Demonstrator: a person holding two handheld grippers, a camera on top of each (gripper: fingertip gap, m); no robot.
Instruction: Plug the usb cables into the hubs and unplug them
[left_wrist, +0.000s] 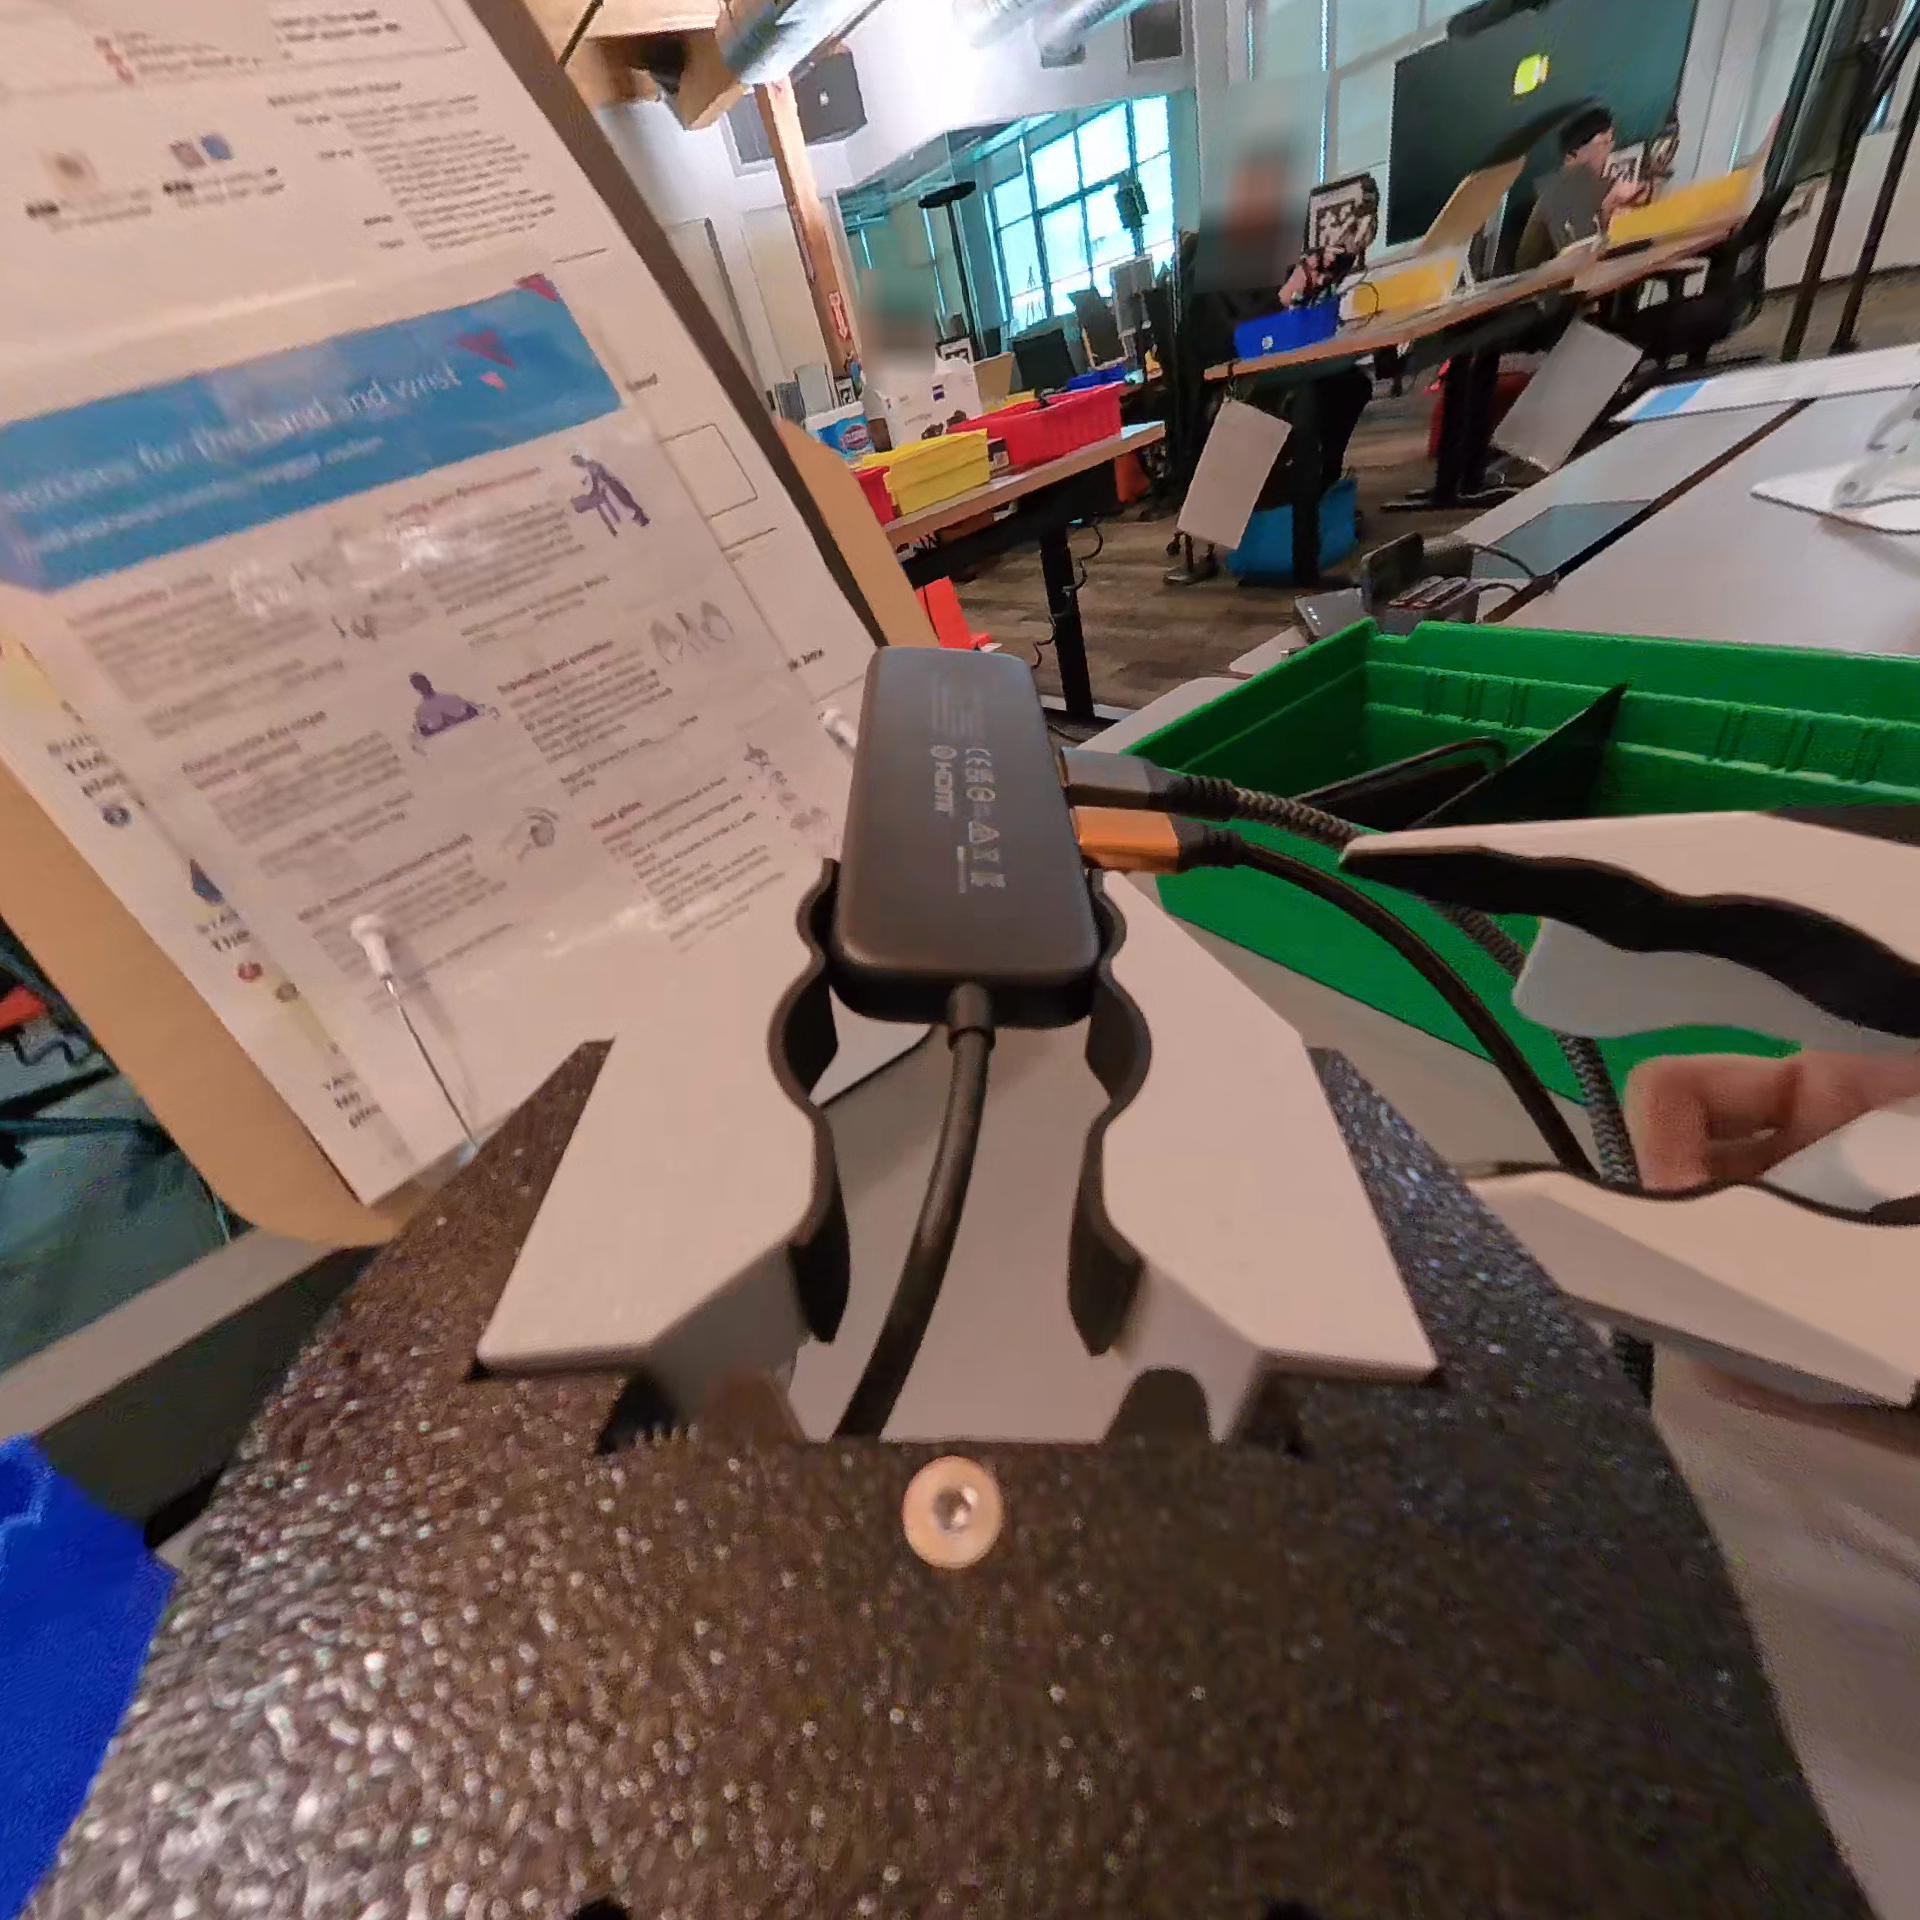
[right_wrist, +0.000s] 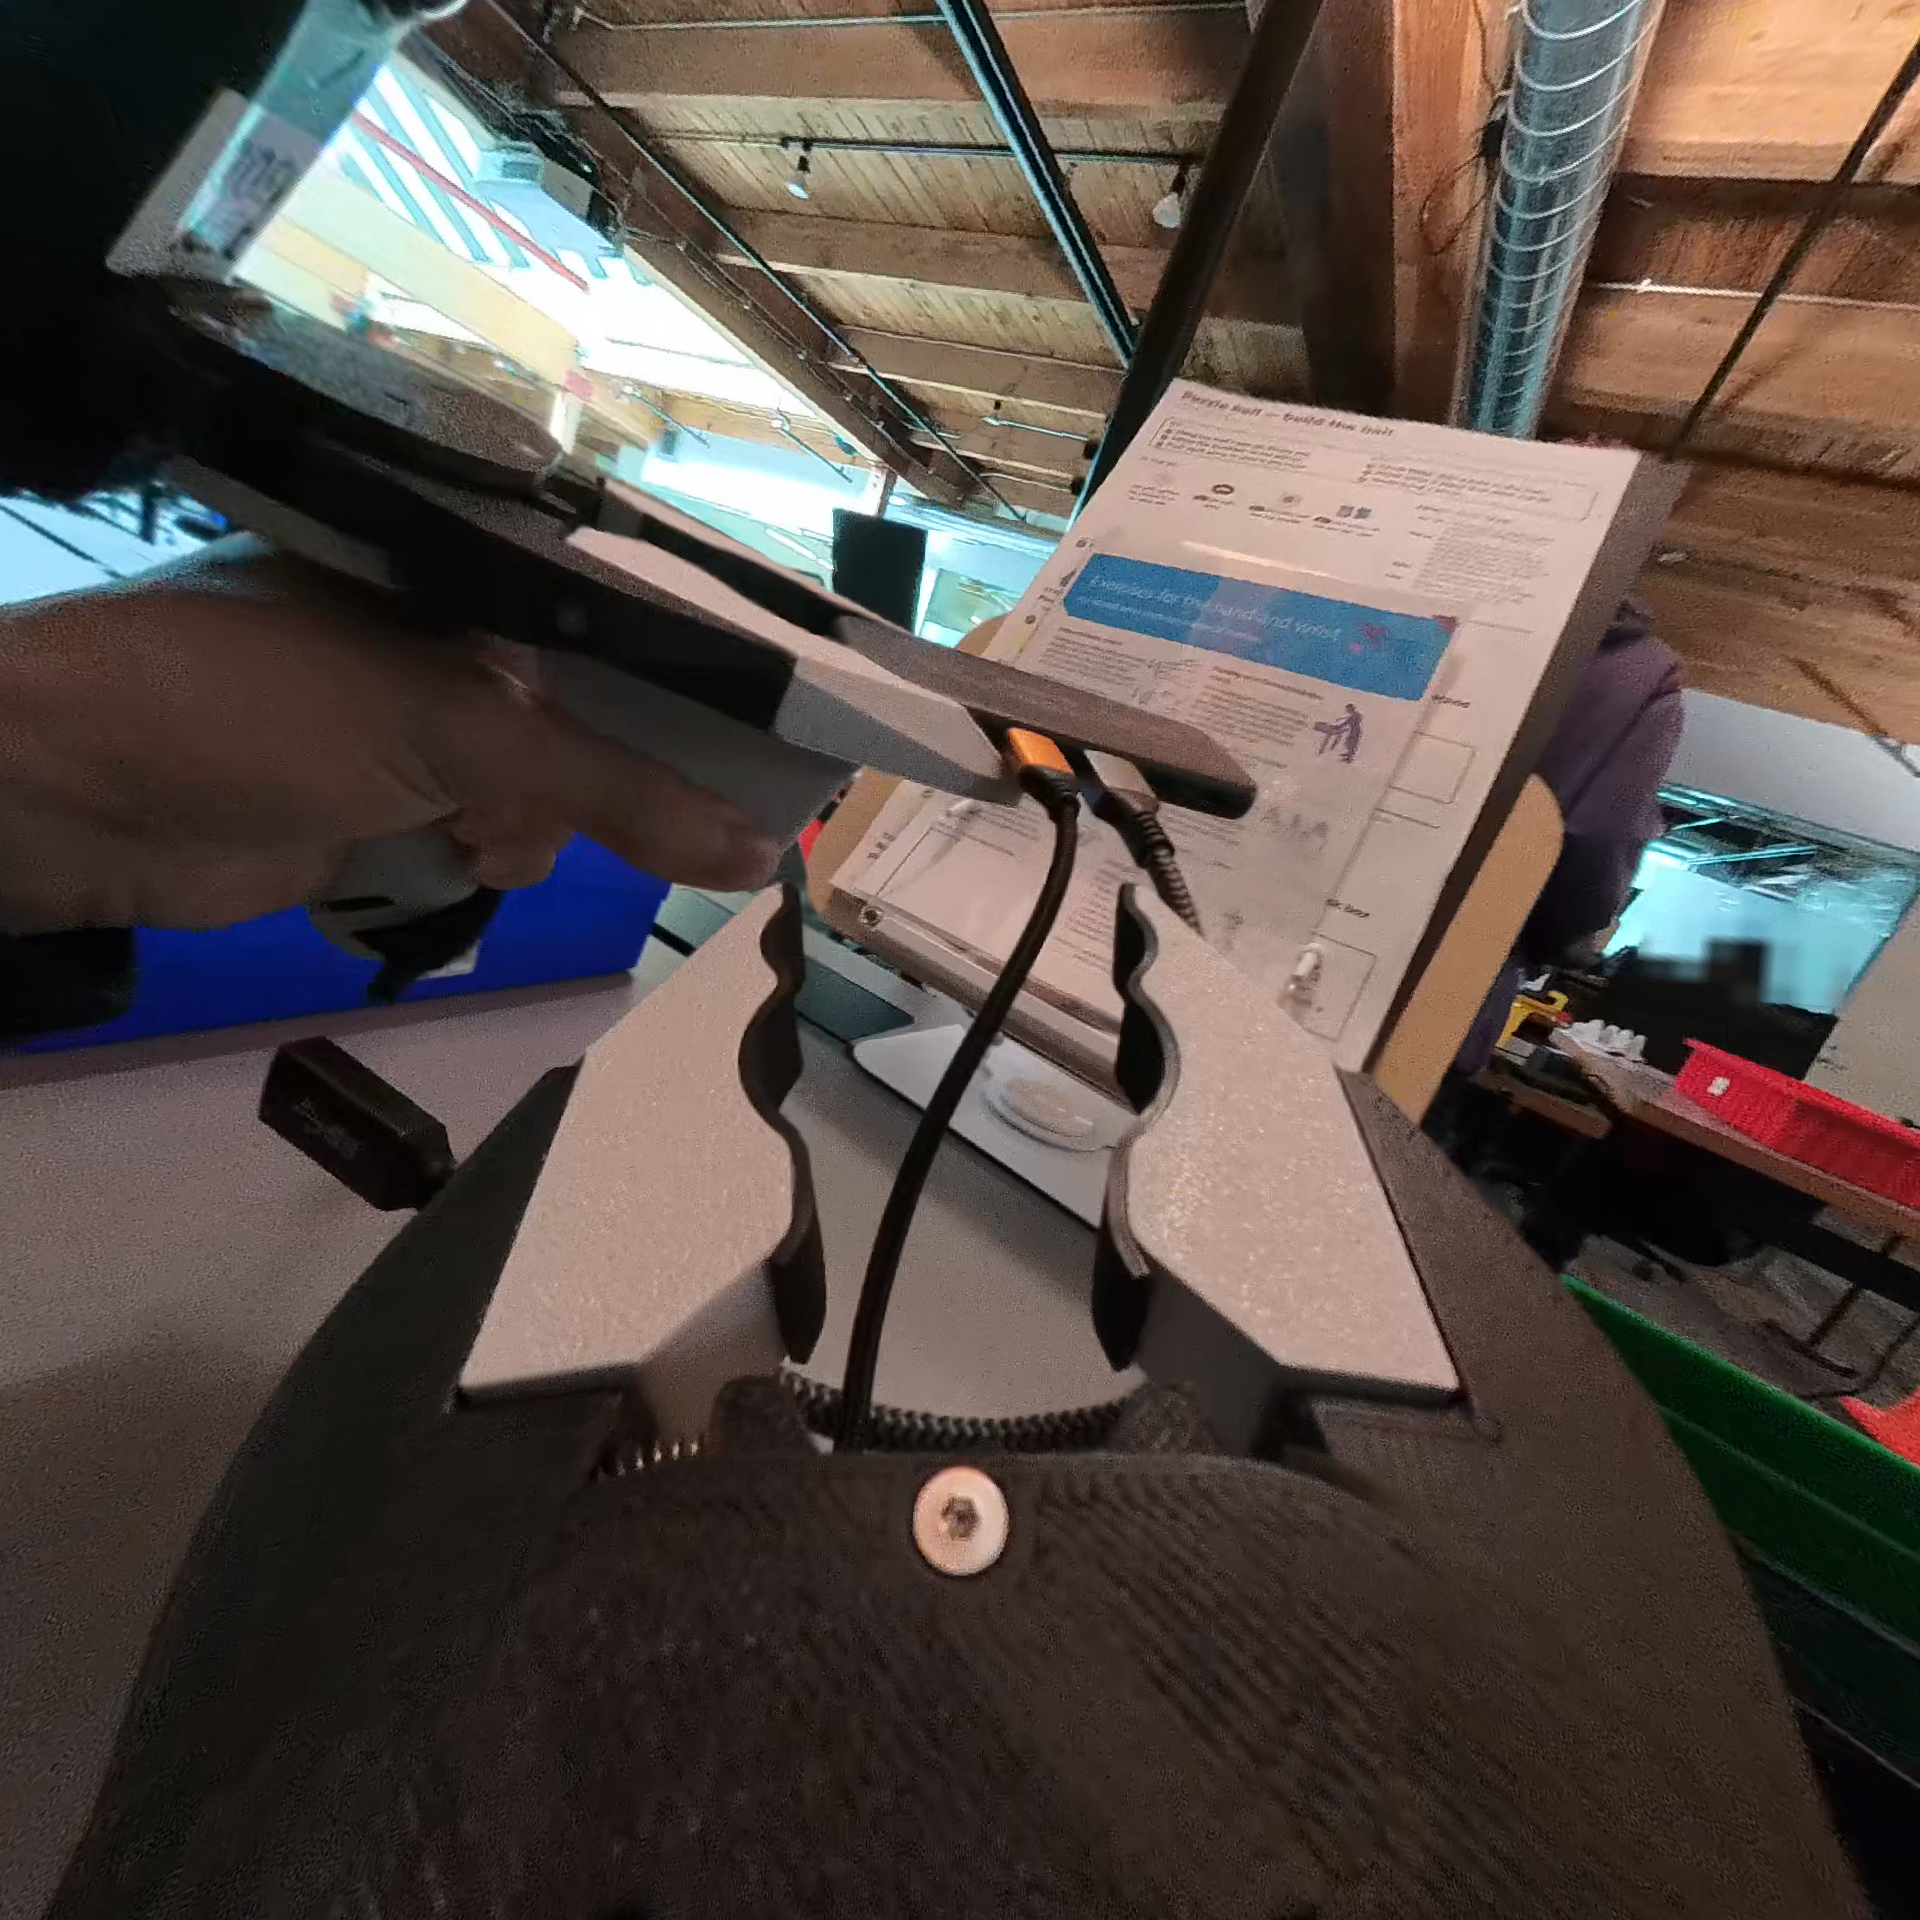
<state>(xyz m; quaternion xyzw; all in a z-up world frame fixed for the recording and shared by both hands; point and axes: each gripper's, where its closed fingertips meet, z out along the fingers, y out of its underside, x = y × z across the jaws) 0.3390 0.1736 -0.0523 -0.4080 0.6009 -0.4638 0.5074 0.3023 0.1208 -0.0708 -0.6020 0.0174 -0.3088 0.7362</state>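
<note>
Your left gripper (left_wrist: 961, 935) clamps the hub (left_wrist: 961, 821); your right gripper (right_wrist: 961, 935) is released (around the orange-plug cable (right_wrist: 971, 1081)), so a crooked pull may twist the hub loose.

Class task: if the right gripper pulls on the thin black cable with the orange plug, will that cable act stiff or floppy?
Probably floppy: the black cable hangs in a loose curve from the hub. It may slip, looking smooth. Its orange plug looks rigid.

Both wrist views look closely at the hub (left_wrist: 966, 831) from opposite sides.
</note>
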